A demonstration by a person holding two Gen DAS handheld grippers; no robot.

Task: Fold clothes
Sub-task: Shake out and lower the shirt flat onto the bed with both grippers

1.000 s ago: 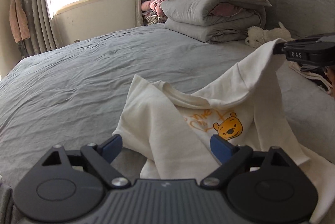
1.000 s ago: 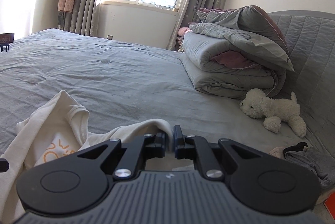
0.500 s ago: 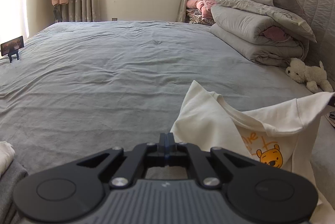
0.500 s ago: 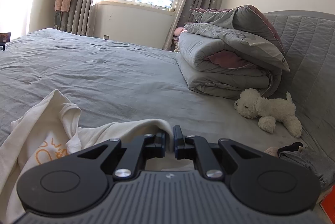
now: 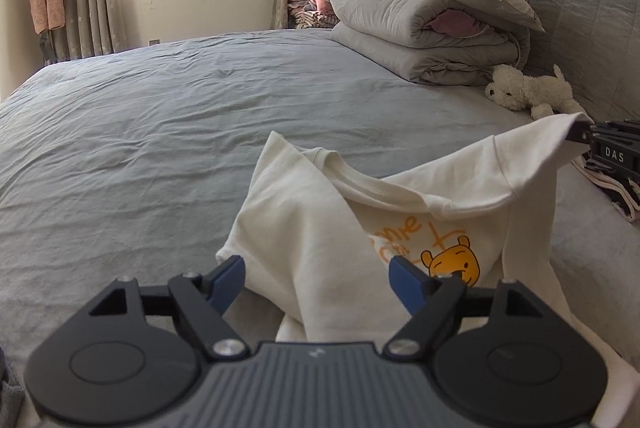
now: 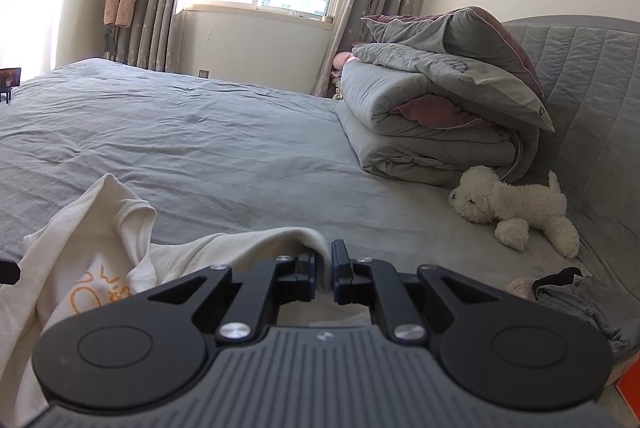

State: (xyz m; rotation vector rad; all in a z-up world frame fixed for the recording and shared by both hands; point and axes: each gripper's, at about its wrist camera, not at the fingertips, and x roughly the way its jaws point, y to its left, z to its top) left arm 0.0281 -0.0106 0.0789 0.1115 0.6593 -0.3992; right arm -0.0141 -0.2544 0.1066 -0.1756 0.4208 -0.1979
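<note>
A cream T-shirt (image 5: 304,228) with an orange bear print lies crumpled on the grey bed sheet (image 5: 160,131). My left gripper (image 5: 316,266) hangs over the shirt's near fold. Its jaws are opening, wide apart, with the fold between the blue pads (image 5: 230,274), which do not press on it. My right gripper (image 6: 323,256) is shut on a shoulder edge of the T-shirt (image 6: 80,228) and holds it off the bed. In the left wrist view the right gripper (image 5: 612,151) shows at the right edge, with the cloth stretched up to it.
Folded grey duvets (image 5: 424,27) are stacked at the padded headboard (image 5: 580,7), with a white plush dog (image 5: 528,91) beside them. Striped clothes (image 5: 612,191) and grey clothes (image 6: 580,296) lie at the right. A small stand (image 6: 10,79) sits far left.
Half a second ago the left gripper was shut and pointed left of the shirt; now it is open again over the fold. The right gripper has kept its grip and place.
</note>
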